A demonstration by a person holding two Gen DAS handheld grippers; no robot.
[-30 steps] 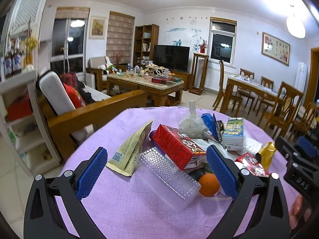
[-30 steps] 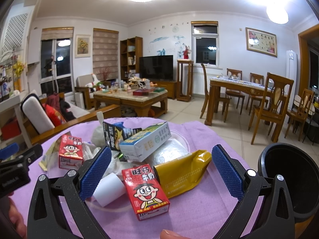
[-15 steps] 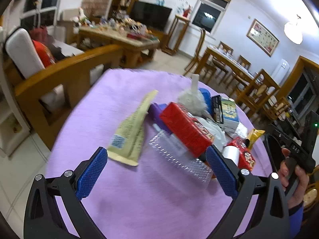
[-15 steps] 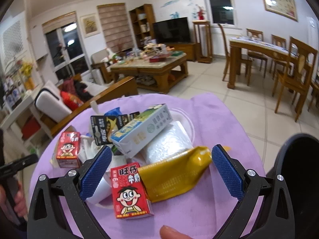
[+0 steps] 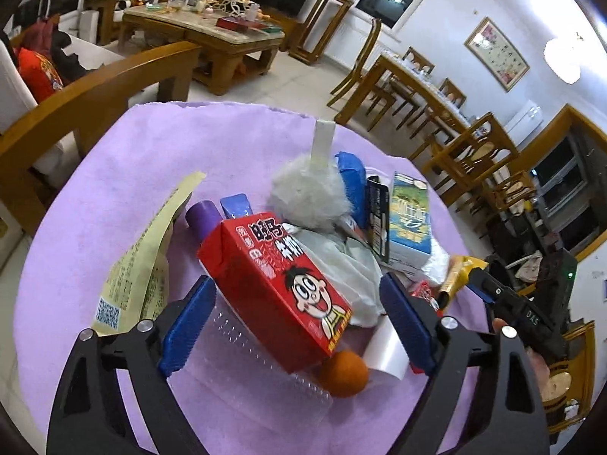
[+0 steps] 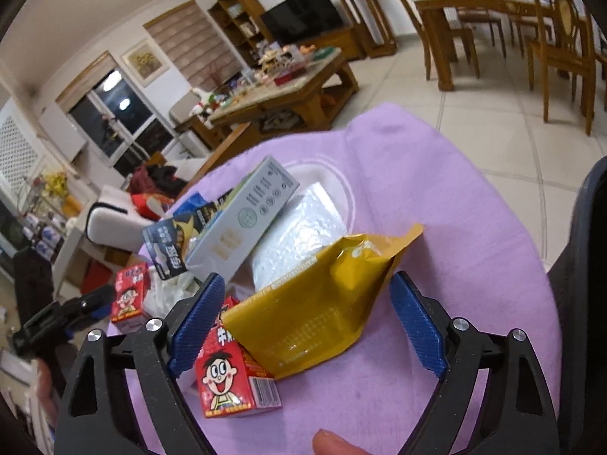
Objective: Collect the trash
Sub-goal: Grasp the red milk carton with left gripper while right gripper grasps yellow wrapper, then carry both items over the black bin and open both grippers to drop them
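1. Left tongs (image 5: 296, 318): spread wide, holding nothing; red milk carton (image 5: 273, 284) lies between the pads, on a clear plastic tray (image 5: 242, 371).
2. Right tongs (image 6: 307, 322): spread wide, straddling a yellow pouch (image 6: 318, 303), not gripping it.
3. Trash heaped mid-table (image 6: 436, 227) on purple cloth.
4. Black bin (image 6: 584, 284) at right edge.

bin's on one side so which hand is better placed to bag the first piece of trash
Right, probably. The right gripper is open around the yellow pouch, with the black bin beside it. The left gripper brackets a red carton, no bin visible.
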